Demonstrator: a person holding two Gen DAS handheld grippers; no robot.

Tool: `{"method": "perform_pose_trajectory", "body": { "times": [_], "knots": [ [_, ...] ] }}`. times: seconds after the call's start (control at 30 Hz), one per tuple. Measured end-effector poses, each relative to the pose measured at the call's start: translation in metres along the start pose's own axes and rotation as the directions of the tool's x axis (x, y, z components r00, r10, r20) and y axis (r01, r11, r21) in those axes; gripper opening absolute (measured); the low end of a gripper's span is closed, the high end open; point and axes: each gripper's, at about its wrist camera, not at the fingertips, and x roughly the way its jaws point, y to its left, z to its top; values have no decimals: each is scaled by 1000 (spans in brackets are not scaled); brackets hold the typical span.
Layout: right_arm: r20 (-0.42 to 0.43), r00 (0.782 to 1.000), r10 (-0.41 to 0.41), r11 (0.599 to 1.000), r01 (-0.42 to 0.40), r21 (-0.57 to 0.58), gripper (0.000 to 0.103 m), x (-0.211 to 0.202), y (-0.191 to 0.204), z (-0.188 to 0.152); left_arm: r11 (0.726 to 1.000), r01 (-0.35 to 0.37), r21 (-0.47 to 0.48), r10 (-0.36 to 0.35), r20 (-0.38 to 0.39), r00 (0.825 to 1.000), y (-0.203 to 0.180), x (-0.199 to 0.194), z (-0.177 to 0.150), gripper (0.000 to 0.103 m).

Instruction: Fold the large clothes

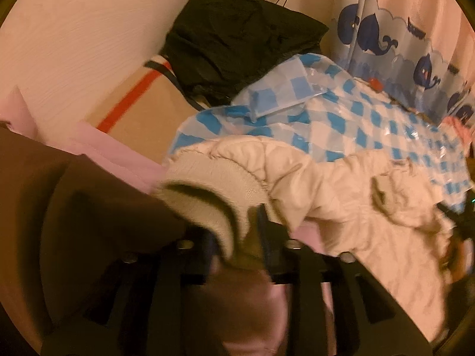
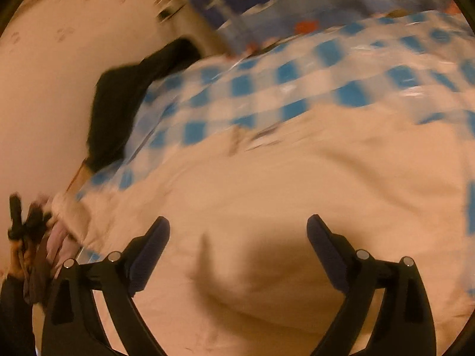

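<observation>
Left wrist view
Garment: a cream quilted padded jacket [image 1: 341, 195] with a fleecy knit-lined collar [image 1: 213, 178] lies spread over a glossy blue-and-white checked plastic cover [image 1: 371, 118], the collar end nearest the camera.
Left gripper: the left gripper [image 1: 237, 237] sits at the collar, and fleece lies between its dark fingers; blur hides whether the pads press on it, so I cannot tell if it is pinching.
Surroundings: a black folded garment [image 1: 237, 29] rests on a brown cardboard box with a red stripe [image 1: 142, 112]; pale pink cloth [image 1: 112, 154] lies beside the jacket, and a curtain printed with blue whales [image 1: 400, 35] hangs behind.

Right wrist view
Garment: the jacket's smooth cream shell [image 2: 267, 192] fills the frame under the fingers, a soft raised fold in the middle.
Right gripper: the right gripper [image 2: 237, 237] is spread wide, nothing between its ribbed dark pads, which hover over the cloth.
Other hand: the left gripper's tool shows, blurred, at the jacket's far left edge.

Handling
Feel: probably light but bulky, puffy and springy, so folds will tend to spring back; the shell looks slick.
Hold: seams, hem or the collar's thick edge, where layers bunch and give purchase.
</observation>
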Motion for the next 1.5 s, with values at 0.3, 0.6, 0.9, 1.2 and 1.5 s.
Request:
{"method": "perform_pose_trajectory", "body": {
  "times": [0.3,0.6,0.9,1.2,1.5],
  "knots": [
    [32,999,-37,995,40,-90,91,-22,8,-17,980,-149,-131,147,-25,989,-29,-8,7,52],
    [-28,1000,-7,999,8,33,91,6,-47,-38,939,22,-343,27,140,990,-9,-65,-21,83],
    [-13,999,33,998,-32,46,92,5,-53,-39,932,-67,-355,104,84,991,-23,-28,0,89],
    [2,999,53,997,-54,49,92,3,-56,-41,911,-188,-367,224,57,973,-29,-2,12,33],
    [98,995,-32,998,38,-55,92,-24,-33,-39,935,-104,-340,194,243,950,-54,-42,14,6]
  ]
}}
